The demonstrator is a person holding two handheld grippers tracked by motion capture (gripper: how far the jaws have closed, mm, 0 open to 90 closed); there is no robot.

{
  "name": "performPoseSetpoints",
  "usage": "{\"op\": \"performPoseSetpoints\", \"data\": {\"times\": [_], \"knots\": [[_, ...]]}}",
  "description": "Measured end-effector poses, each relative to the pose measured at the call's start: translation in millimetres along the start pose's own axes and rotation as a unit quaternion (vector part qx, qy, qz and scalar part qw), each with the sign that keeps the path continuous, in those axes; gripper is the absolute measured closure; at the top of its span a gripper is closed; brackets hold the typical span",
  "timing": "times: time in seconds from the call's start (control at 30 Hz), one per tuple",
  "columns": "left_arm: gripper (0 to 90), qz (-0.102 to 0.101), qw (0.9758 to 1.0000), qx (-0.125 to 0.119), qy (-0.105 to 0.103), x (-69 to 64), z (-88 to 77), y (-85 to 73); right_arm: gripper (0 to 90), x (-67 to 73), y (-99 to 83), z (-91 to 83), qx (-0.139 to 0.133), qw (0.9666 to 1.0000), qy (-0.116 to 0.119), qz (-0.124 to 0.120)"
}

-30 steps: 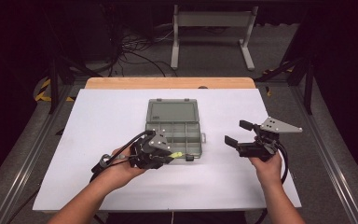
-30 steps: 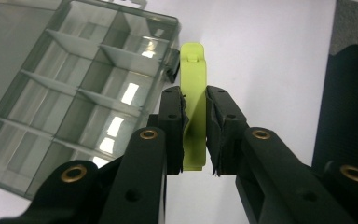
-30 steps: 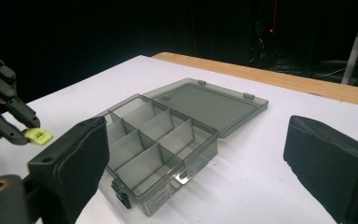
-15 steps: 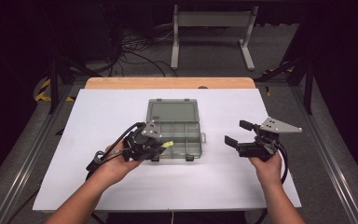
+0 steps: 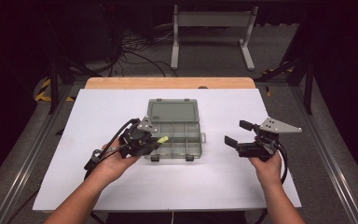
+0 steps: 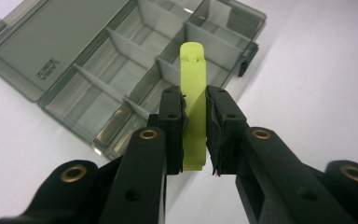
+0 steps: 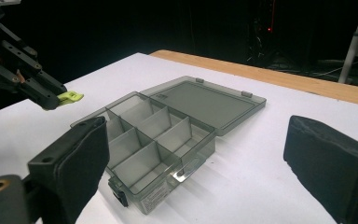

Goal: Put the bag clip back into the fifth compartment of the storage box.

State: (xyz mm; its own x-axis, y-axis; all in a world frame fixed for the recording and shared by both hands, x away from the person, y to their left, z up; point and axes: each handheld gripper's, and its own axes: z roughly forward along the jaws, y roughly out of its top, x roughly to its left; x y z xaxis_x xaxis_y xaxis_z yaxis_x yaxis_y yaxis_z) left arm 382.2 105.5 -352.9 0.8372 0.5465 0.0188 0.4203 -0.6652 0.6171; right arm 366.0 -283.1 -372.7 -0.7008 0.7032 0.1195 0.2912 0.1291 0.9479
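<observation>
A smoky grey compartment box (image 5: 177,133) lies open mid-table, its lid (image 5: 172,110) folded flat on the far side and its dividers bare. At the box's near left corner my left gripper (image 5: 154,141) is shut on a flat yellow-green plastic piece (image 6: 193,100), which sticks out past the jaws above the box (image 6: 121,74). That piece (image 7: 70,97) and the left gripper (image 7: 51,95) also appear at the left of the right gripper view. To the right of the box, my right gripper (image 5: 237,134) stands open and holds nothing, with the box (image 7: 163,135) between its pads.
The white table top (image 5: 98,107) has a wooden strip (image 5: 168,82) along its far edge. Beyond it are a dark floor, cables (image 5: 130,46) and a metal stand (image 5: 212,32). Metal rails run along both sides of the table.
My left gripper has drawn back to the left and slightly toward the person, with the yellow-green piece still in its jaws. The right gripper has stayed where it was.
</observation>
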Motion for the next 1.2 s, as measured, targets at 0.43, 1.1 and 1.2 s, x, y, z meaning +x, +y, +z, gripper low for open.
{"op": "performPoseSetpoints", "data": {"times": [0.43, 1.1, 1.2], "knots": [[77.5, -0.032, 0.9994, 0.001, 0.012, 14.9, 3.8, -4.6, 7.1, -0.1, -0.3, 0.2, 0.001, 1.0000, -0.002, 0.001], [77.6, -0.055, 0.9977, 0.030, 0.026, 24.2, 21.8, -10.3, 7.1, -0.3, -1.0, 1.2, 0.002, 1.0000, -0.001, 0.003], [77.6, -0.058, 0.9974, 0.036, 0.024, 25.7, 24.8, -11.3, 7.1, -0.3, -1.1, 1.2, 0.002, 1.0000, -0.001, 0.003]]}}
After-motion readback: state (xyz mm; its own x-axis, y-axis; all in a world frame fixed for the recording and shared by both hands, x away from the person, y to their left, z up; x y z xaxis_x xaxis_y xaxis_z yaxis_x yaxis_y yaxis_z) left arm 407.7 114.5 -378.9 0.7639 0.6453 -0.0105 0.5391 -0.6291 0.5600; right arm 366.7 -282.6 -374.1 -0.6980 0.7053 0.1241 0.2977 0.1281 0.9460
